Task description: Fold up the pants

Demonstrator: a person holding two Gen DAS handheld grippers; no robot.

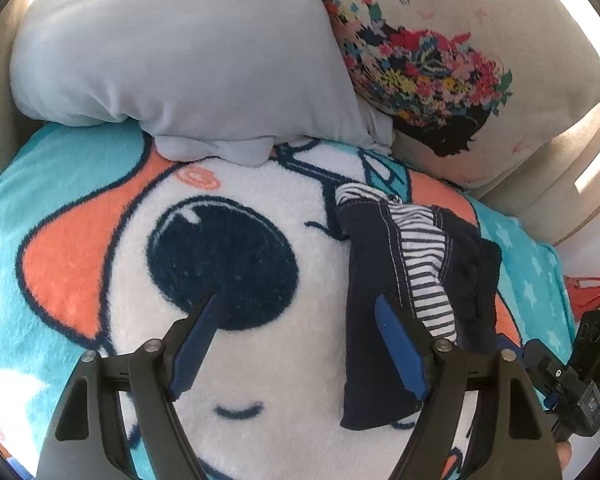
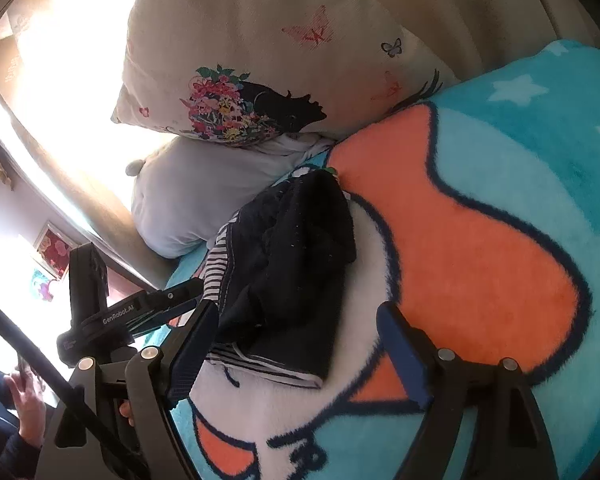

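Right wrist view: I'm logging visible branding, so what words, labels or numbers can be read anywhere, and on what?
"GenRobot.AI": white lettering on the black body of the left gripper.
A small mark lower on that body is too blurred to read.
The blanket and floral pillow carry pictures only.

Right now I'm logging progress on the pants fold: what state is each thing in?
pants: folded into a small bundle on the blanket, held by nothing
left gripper: open, empty
right gripper: open, empty
grey pillow: resting on blanket edge
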